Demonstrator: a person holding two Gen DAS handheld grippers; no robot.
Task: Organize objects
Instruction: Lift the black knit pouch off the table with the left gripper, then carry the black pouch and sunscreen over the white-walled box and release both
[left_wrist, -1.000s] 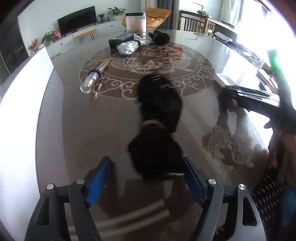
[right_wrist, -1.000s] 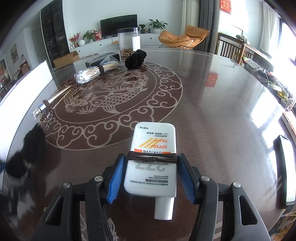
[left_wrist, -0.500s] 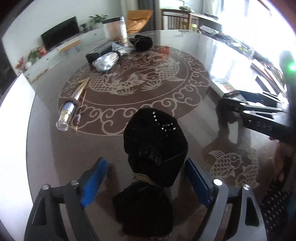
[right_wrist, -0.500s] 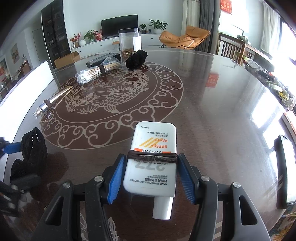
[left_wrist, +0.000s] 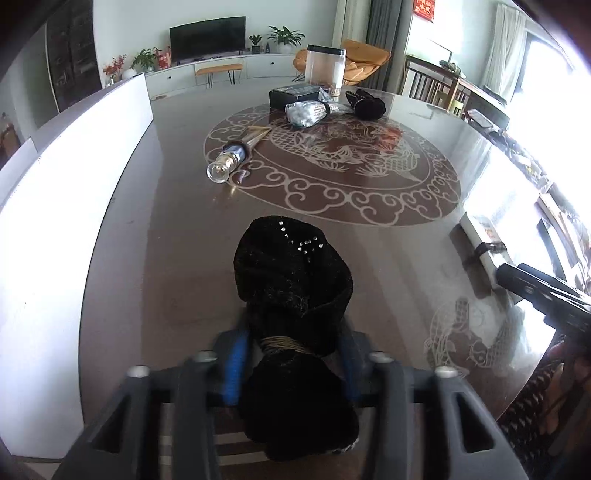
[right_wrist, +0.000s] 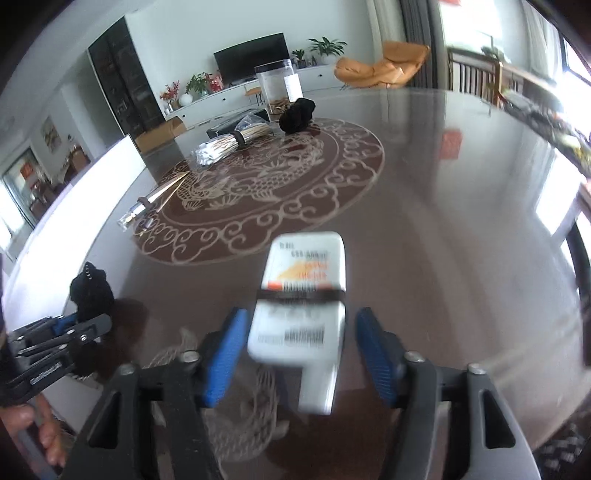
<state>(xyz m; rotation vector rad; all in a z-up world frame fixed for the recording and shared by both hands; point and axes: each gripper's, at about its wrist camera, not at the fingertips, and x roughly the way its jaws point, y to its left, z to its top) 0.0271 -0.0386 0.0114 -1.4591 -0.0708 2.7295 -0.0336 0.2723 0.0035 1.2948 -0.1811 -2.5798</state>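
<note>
In the left wrist view, our left gripper (left_wrist: 291, 365) fills the bottom of the frame, its blue pads (left_wrist: 232, 369) pressed in against a black fabric bundle (left_wrist: 293, 295) tied at the waist with a tan band (left_wrist: 284, 345). The jaws are clamped on the bundle just at and below that band; the upper lobe, dotted with small rhinestones, stands out ahead of the fingers at centre frame, and the lower lobe bulges back between the gripper's arms. The gripper is blurred, so we cannot tell whether the bundle touches the table (left_wrist: 177, 236).

In the right wrist view, our right gripper (right_wrist: 299, 354) points forward over the glossy brown tabletop, tilted a little so the room leans. Its blue pads (right_wrist: 221, 362) stand apart on either side of a white sunscreen tube (right_wrist: 303, 302), which carries a dark band (right_wrist: 301, 295) across its middle and has its cap towards the camera. We see a gap between each pad and the tube, so the jaws are not closed on it; the tube is blurred, and we cannot tell whether it rests on the table.

At the lower left of this same view the left gripper and its black bundle show again, with a bare hand (right_wrist: 37, 428) gripping the handle.

In the upper middle of the left view, on the dragon medallion, lie a clear bottle (left_wrist: 231, 162) on its side, a bagged bundle (left_wrist: 308, 112), a dark box (left_wrist: 293, 98), a second black bundle (left_wrist: 367, 105) and a clear jar (left_wrist: 325, 68).
</note>
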